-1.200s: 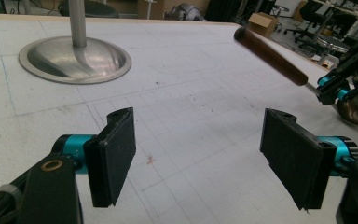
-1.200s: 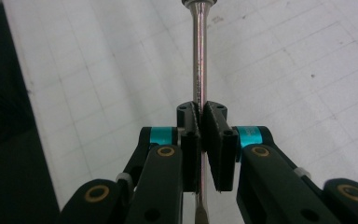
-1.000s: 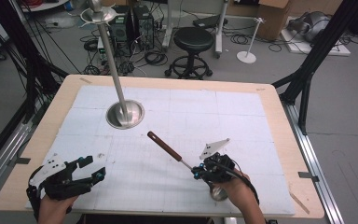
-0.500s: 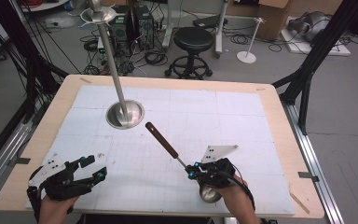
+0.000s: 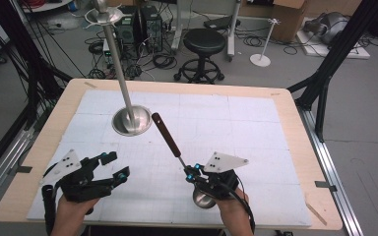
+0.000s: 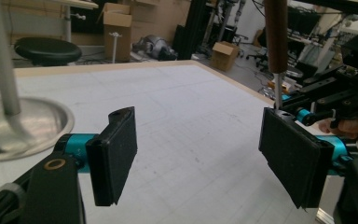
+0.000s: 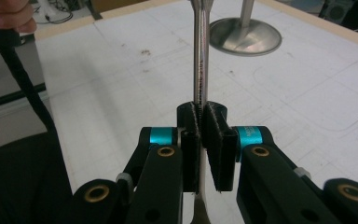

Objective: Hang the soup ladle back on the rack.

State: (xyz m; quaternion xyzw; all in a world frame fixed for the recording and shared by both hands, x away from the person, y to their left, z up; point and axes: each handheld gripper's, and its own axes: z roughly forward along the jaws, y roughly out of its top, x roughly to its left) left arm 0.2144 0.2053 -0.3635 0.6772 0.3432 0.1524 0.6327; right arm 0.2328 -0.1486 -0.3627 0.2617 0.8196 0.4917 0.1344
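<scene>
At the near right of the table, in my right gripper (image 5: 193, 173), sits the ladle (image 5: 170, 140): its thin steel shank is pinched between the two pads, which are pressed together on it, as the right gripper view makes plain (image 7: 200, 116). The bowl of the ladle (image 5: 204, 196) hangs just under my right hand (image 5: 234, 204), near the table's near edge. From the grip the long axis runs up and away toward the far left, ending in the dark wooden handle (image 5: 165, 132), whose tip points at the steel stand (image 5: 132, 120).

That stand is the thing the line aims at. Its round base rests on the white mat (image 5: 256, 132), left of centre, and its pole (image 5: 118, 64) rises to a hook plate at the top. So I judge the coming move turns on bringing the handle end toward that pole; the handle tip is already near the base, a little to its right.

My left gripper (image 5: 114, 166) hovers at the near left with its jaws wide apart and nothing between them. In the left gripper view the ladle's handle (image 6: 276, 35) stands upright just past the right pad (image 6: 291, 161). The right hand is the nearer one by far, since it already has the ladle; the left lies well apart from it.
</scene>
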